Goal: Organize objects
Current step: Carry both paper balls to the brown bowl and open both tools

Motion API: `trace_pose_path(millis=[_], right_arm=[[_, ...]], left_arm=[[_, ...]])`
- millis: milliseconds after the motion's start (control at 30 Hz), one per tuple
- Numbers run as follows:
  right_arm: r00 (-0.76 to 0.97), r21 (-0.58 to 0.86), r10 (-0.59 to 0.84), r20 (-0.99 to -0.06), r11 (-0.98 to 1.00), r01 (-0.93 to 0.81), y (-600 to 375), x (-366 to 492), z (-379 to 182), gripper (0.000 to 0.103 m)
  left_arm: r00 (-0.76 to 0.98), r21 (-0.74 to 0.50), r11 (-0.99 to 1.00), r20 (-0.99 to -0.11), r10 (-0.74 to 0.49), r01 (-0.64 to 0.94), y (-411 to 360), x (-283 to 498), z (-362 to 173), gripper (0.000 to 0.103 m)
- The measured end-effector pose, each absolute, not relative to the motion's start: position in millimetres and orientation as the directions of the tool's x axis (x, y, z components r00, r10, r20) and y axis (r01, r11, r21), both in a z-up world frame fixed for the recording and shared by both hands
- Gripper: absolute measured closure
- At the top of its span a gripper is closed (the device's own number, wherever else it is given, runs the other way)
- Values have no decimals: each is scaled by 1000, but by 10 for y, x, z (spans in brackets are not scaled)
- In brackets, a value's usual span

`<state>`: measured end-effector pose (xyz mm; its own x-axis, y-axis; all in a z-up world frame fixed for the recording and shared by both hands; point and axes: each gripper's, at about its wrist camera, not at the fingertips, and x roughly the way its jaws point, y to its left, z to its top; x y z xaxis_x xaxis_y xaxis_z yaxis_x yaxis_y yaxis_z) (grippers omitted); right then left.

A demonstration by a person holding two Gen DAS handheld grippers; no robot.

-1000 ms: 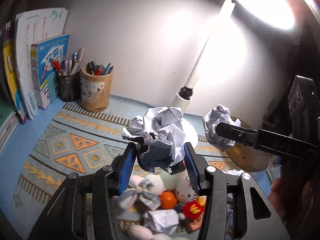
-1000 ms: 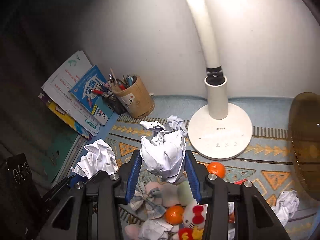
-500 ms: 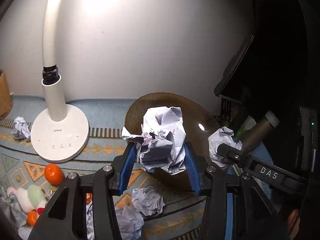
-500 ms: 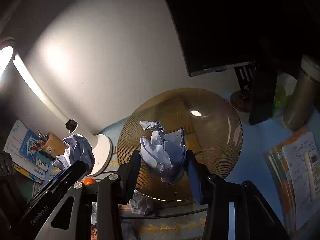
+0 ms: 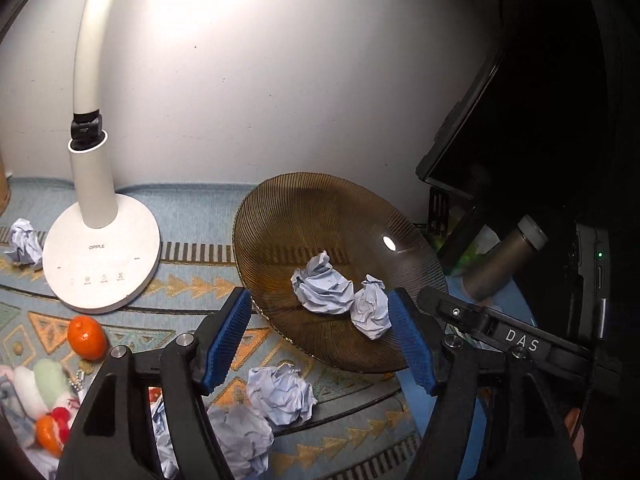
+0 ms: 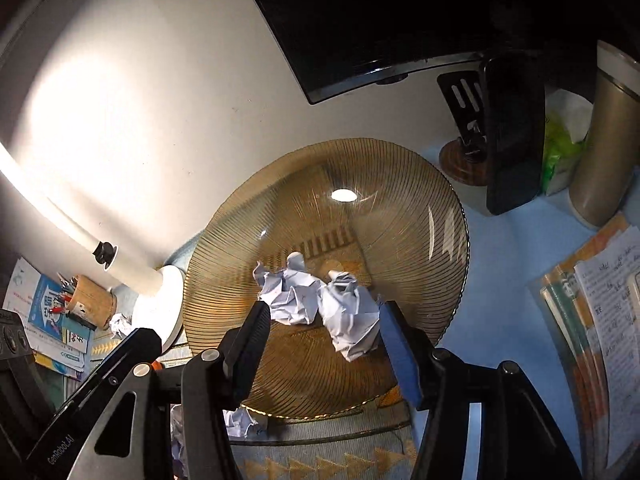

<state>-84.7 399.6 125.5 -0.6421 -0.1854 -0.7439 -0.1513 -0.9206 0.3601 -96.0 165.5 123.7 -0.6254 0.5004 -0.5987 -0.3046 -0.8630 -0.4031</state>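
Observation:
Two crumpled paper balls lie side by side in the amber glass plate (image 5: 320, 216): one (image 5: 322, 290) to the left, one (image 5: 370, 310) to the right. In the right wrist view they show as the left ball (image 6: 290, 294) and the right ball (image 6: 352, 318) in the plate (image 6: 400, 216). My left gripper (image 5: 320, 340) is open and empty just above the plate's near rim. My right gripper (image 6: 322, 354) is open and empty over the plate. More paper balls (image 5: 280, 394) lie on the mat in front of the plate.
A white desk lamp (image 5: 100, 256) stands left of the plate. A tangerine (image 5: 86, 338) and plush toys (image 5: 36, 392) lie at the left. A monitor (image 6: 380, 20), a metal flask (image 6: 604, 140) and papers (image 6: 600, 320) stand to the right. A pen holder (image 6: 88, 300) and books are far left.
Both grippers have opened and let go of their paper balls, which now lie in the plate. Earlier both swung right from the toy pile to the plate.

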Motion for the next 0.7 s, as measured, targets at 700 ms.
trace_pose_path(millis=[700], right_arm=[[-766,186,-206,-609,-976,114,2430,498,946,37]], left_arm=[[-876,-211,-977,-478,68,40,-241,861,926,22]])
